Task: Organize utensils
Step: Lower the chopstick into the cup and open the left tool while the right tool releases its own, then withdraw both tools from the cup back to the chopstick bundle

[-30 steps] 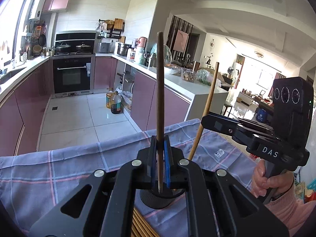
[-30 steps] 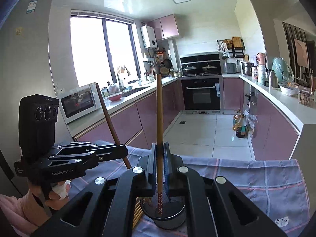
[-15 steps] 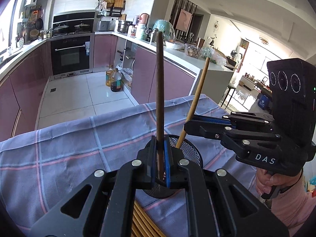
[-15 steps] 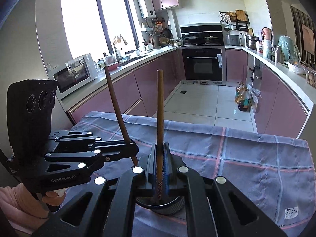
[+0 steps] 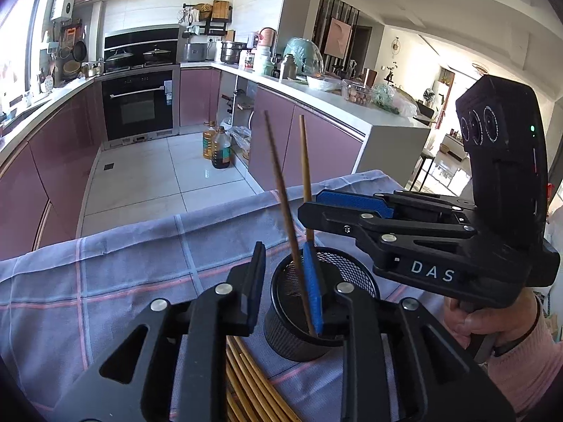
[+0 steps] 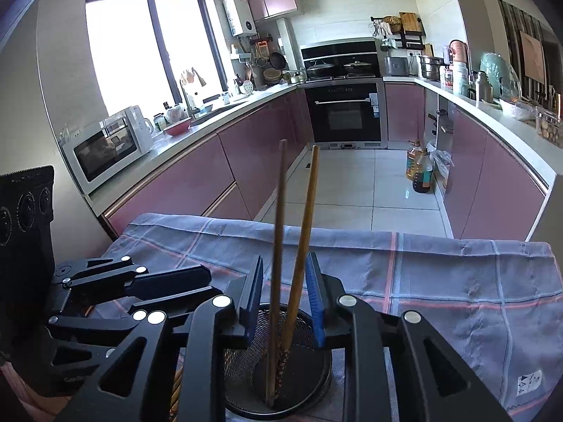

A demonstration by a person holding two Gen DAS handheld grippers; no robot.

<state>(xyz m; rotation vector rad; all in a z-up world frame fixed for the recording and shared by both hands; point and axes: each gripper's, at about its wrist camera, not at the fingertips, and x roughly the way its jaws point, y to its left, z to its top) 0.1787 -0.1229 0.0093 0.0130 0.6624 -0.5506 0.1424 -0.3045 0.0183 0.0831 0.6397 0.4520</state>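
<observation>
A black mesh cup (image 5: 316,316) stands on the blue plaid cloth (image 5: 123,274); it also shows in the right wrist view (image 6: 281,379). Two chopsticks stand loose in it: a dark one (image 5: 281,190) and a lighter one (image 5: 305,161); the right wrist view shows the dark one (image 6: 278,232) and the lighter one (image 6: 304,232). My left gripper (image 5: 286,281) is open just above the cup, jaws either side of the sticks. My right gripper (image 6: 285,292) is open the same way and reaches in from the right (image 5: 316,207).
Several more chopsticks (image 5: 246,379) lie on the cloth beside the cup, under my left gripper. The table's far edge (image 6: 316,232) drops to the kitchen floor. Purple cabinets and an oven (image 5: 139,105) stand beyond.
Both grippers opened and let go of their chopsticks, which dropped into the mesh cup and now lean there. Both grippers tilted further down over the cup.
</observation>
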